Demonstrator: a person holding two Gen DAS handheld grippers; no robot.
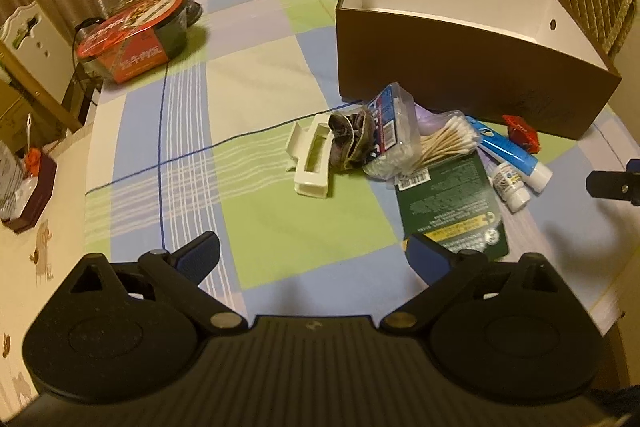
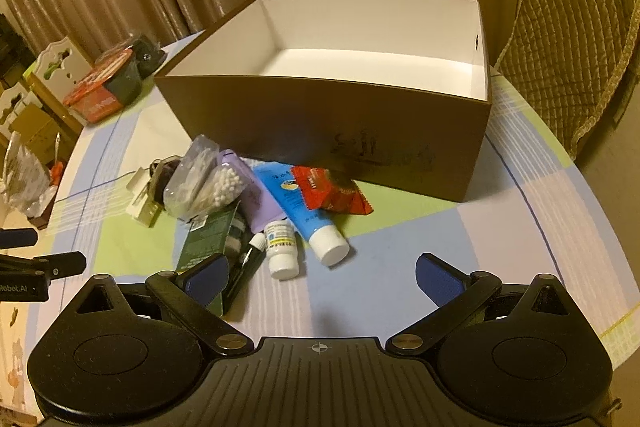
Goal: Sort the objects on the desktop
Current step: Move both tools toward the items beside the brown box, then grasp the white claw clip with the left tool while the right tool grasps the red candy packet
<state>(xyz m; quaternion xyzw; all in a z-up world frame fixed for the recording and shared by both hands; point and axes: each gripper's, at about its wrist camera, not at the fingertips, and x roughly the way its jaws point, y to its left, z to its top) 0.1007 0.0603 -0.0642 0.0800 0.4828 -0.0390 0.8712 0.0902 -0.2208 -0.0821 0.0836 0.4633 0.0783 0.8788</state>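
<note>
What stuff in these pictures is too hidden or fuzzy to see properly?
- Box: left wrist view, its near wall hides the floor inside.
- Purple tube: right wrist view, the cotton swab bag covers part of it.
- Small white bottle: both views, label too small to read.
- Green packet: right wrist view, the gripper finger hides its lower end.

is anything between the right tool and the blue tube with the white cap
Nothing visible: the right tool is open above bare cloth, and the blue tube lies just ahead, cap toward it. A small white bottle lies beside it.
</note>
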